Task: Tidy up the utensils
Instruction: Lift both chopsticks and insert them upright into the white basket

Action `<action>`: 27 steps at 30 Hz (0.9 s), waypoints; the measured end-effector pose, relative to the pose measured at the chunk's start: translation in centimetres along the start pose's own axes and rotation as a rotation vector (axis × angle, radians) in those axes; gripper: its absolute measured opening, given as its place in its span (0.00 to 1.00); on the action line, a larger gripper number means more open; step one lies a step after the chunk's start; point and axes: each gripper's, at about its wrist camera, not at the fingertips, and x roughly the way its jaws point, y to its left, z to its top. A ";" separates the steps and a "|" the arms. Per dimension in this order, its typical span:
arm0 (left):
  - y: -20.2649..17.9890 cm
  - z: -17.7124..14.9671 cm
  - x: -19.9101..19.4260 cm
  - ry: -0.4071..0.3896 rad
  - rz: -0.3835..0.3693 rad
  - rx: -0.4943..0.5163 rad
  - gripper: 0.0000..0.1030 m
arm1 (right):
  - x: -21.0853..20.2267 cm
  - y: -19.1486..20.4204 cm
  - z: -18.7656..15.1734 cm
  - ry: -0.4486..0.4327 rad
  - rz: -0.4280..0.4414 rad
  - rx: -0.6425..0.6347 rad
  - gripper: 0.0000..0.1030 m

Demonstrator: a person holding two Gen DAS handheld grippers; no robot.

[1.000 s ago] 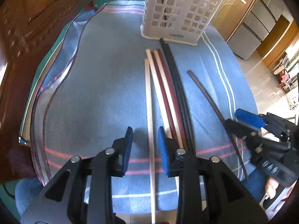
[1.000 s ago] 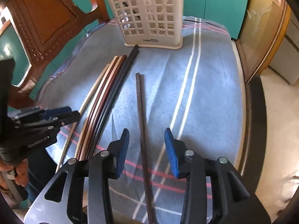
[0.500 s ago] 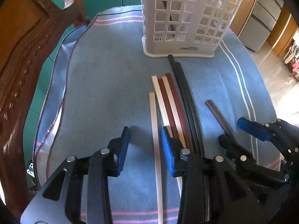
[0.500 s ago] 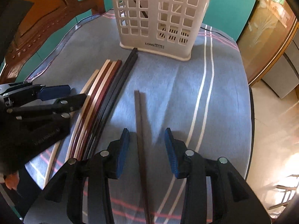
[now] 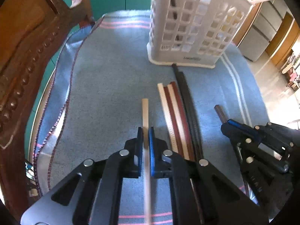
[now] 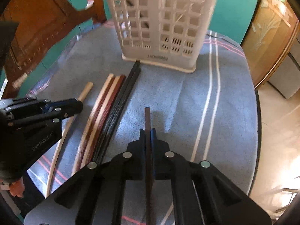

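One blue striped cloth (image 5: 112, 86) covered the tabletop, and the white lattice basket (image 5: 189, 28) stood upright near its far edge. Six chopsticks (image 6: 110, 108) lay bunched toward the middle, the black pair's tips touching the basket's base. My left gripper (image 5: 145, 131) had just closed, clenched on a pale chopstick (image 5: 144, 110) left of the bunch. My right gripper (image 6: 148, 131) had likewise just clamped a dark brown chopstick (image 6: 147, 118) on the bunch's right.
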 end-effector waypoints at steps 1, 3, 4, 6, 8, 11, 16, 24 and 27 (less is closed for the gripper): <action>0.1 0.1 -0.8 -0.018 -0.010 -0.002 0.07 | -1.0 -0.1 0.0 -0.027 0.010 0.006 0.06; 0.5 0.1 -2.4 -0.047 -0.032 -0.007 0.07 | -2.6 -0.6 0.1 -0.068 0.024 0.022 0.06; 0.6 0.2 -3.4 -0.067 -0.042 -0.009 0.07 | -3.8 -0.9 0.3 -0.094 0.036 0.037 0.06; 0.8 0.4 -5.8 -0.117 -0.071 -0.013 0.07 | -5.9 -1.6 0.6 -0.136 0.060 0.056 0.06; 0.9 0.5 -8.4 -0.167 -0.102 -0.015 0.07 | -8.0 -2.2 0.7 -0.176 0.087 0.068 0.06; 0.9 0.2 -12.1 -0.246 -0.125 -0.005 0.07 | -11.3 -2.7 0.9 -0.241 0.114 0.074 0.06; 0.2 0.3 -17.8 -0.368 -0.162 0.009 0.07 | -16.2 -3.8 1.2 -0.345 0.144 0.092 0.06; -1.3 5.6 -25.6 -0.589 -0.187 0.053 0.07 | -24.0 -5.7 5.3 -0.619 0.176 0.168 0.07; -1.7 8.2 -27.6 -0.668 -0.178 0.034 0.07 | -27.4 -6.4 7.1 -0.810 0.164 0.211 0.07</action>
